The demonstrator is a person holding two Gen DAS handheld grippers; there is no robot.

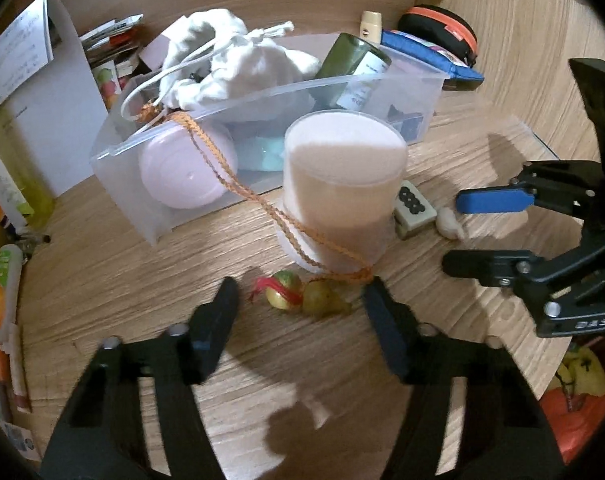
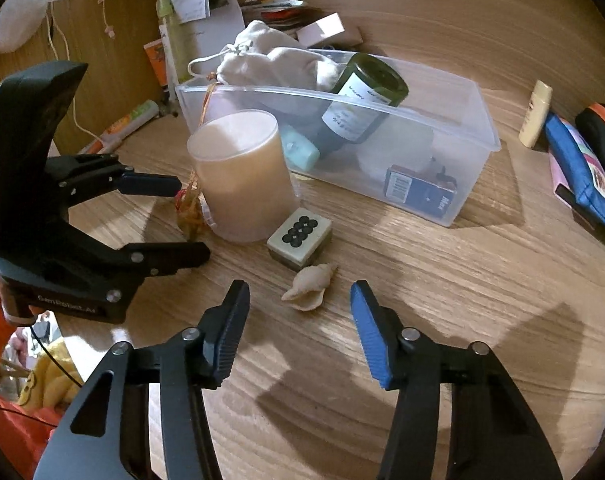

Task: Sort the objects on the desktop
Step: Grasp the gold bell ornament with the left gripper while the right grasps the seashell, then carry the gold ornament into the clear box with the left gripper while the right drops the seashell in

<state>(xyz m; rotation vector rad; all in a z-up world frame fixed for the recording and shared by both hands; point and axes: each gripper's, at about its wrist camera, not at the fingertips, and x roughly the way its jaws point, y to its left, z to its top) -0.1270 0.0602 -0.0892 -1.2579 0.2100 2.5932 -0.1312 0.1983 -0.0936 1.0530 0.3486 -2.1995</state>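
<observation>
A clear plastic box (image 1: pixel 114 160) (image 2: pixel 478 148) on the wooden desk holds a white drawstring bag (image 1: pixel 238 60), a dark green jar (image 2: pixel 362 96) and small items. In front stand a frosted pink cylinder (image 1: pixel 342 184) (image 2: pixel 242 176), a mahjong tile (image 2: pixel 300 236) (image 1: pixel 414 208) and a seashell (image 2: pixel 308 286) (image 1: pixel 448 222). A yellow-green charm (image 1: pixel 302 298) on an orange cord (image 1: pixel 238 184) lies between the fingers of my left gripper (image 1: pixel 302 304), which is open. My right gripper (image 2: pixel 300 312) is open around the seashell without touching it.
A blue pouch (image 2: pixel 582 176), an orange-black case (image 1: pixel 442 32) and a small cream bottle (image 2: pixel 536 116) lie at the back right. Papers and a white folder (image 1: pixel 62 100), a yellow-green bottle (image 2: pixel 174 36) and tubes (image 1: pixel 2 308) crowd the left side.
</observation>
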